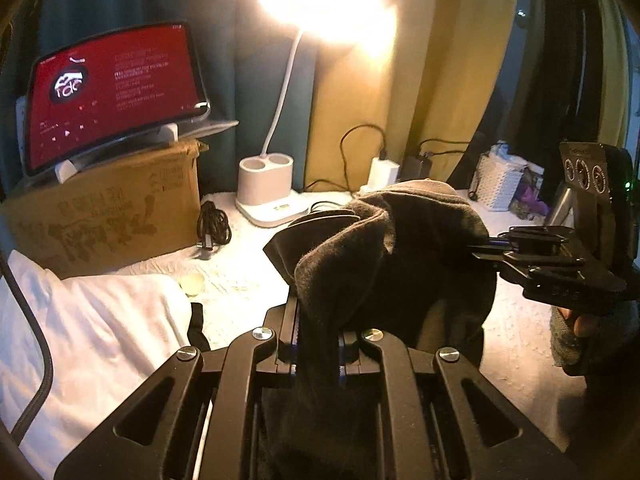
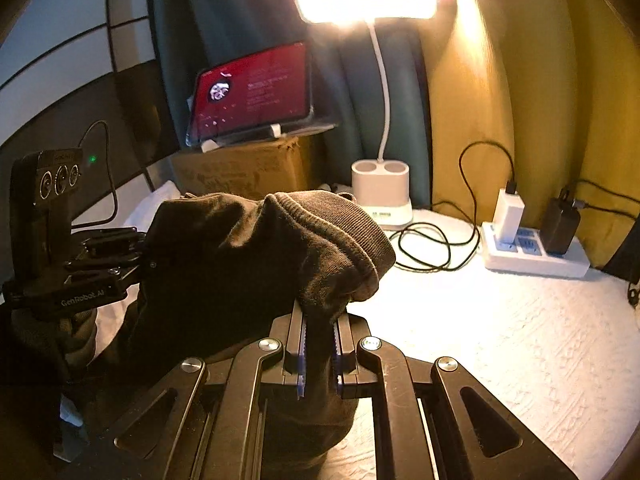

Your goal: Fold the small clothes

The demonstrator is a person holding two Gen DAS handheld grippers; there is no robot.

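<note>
Above the white bed cover, one dark sock hangs between two tongs, the left gripper and the right gripper each clamped on it, its lower part cut off from sight.

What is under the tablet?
The tablet rests on a white stand on top of a cardboard box. What is under the box cannot be seen.

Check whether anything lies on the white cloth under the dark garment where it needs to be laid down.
Nothing visible does. The garment hangs between both tools; the cloth to its right is bare. The cable lies farther back. Directly beneath is hidden.
</note>
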